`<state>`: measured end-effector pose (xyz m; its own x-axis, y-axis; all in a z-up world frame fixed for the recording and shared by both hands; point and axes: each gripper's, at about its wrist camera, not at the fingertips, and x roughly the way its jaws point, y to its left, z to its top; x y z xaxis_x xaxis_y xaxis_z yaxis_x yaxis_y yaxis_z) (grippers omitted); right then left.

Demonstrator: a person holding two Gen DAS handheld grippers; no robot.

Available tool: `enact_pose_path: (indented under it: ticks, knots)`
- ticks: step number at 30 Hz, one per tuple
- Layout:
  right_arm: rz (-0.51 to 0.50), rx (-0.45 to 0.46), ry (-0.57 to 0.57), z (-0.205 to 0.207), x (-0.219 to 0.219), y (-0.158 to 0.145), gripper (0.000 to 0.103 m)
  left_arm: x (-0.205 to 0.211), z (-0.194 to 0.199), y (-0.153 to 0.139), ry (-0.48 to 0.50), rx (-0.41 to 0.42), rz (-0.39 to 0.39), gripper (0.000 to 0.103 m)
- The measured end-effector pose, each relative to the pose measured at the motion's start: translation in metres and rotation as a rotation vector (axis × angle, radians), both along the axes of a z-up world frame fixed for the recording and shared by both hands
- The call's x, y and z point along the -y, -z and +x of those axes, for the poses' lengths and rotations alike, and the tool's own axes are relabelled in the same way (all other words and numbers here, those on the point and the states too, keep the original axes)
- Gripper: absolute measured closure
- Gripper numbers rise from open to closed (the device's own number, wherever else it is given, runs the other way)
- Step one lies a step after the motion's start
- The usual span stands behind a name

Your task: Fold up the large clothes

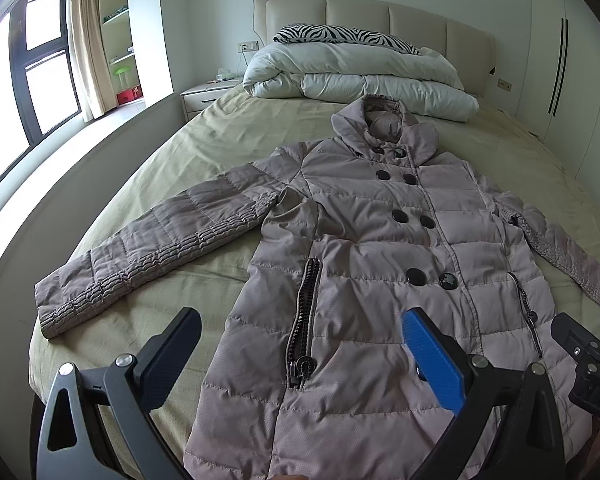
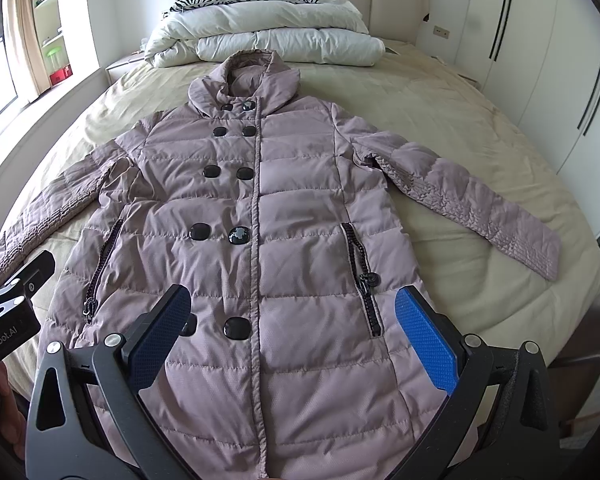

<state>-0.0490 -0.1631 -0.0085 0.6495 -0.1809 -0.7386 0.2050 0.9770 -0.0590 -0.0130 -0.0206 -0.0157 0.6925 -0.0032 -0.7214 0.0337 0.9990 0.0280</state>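
**No fold yet begun: coat laid flat, both claws poised at the hem**

One quilted coat point(image 2: 260, 216) is spread face up on the bed point(image 2: 480, 128), buttoned, with nothing yet folded over; the task is judged to be at its very start.

Going from left to right: the left sleeve point(image 1: 148, 248) is stretched out and down towards the window side of the bed. The left claw point(image 1: 304, 354) is held above the lower left part of the coat, spread wide, with nothing between its fingers. The right claw point(image 2: 304, 334) is held likewise above the lower middle of the coat, spread wide and empty. The right sleeve point(image 2: 472, 208) is angled out towards the wardrobe side.

The long axis of the coat is run along the bed's length: the collar point(image 2: 244, 76) is pointed at the rolled duvet point(image 2: 268, 36) and headboard, the hem at the cameras.

For the next move, a sleeve cuff is probably to be pinched and carried across the chest, the padding being kept flat.
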Motion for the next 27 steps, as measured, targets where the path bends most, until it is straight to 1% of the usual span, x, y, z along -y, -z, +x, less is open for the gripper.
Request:
enact_pose_path:
  ticks: [13,15,27]
  knots:
    - [0.001,-0.003,0.000,0.0010,-0.0014,-0.0019,0.000,-0.0016,0.0038,-0.0001,0.004,-0.006,-0.004,0.000]
    - [0.001,-0.004,0.000,0.0011,0.0004,0.0042,0.000,-0.0007,0.0033,0.0006,0.002,-0.007,-0.003,0.000]
    - [0.001,-0.007,0.000,0.0024,-0.0005,0.0043,0.000,-0.0018,0.0038,-0.0009,0.004,-0.009,-0.007,0.000]
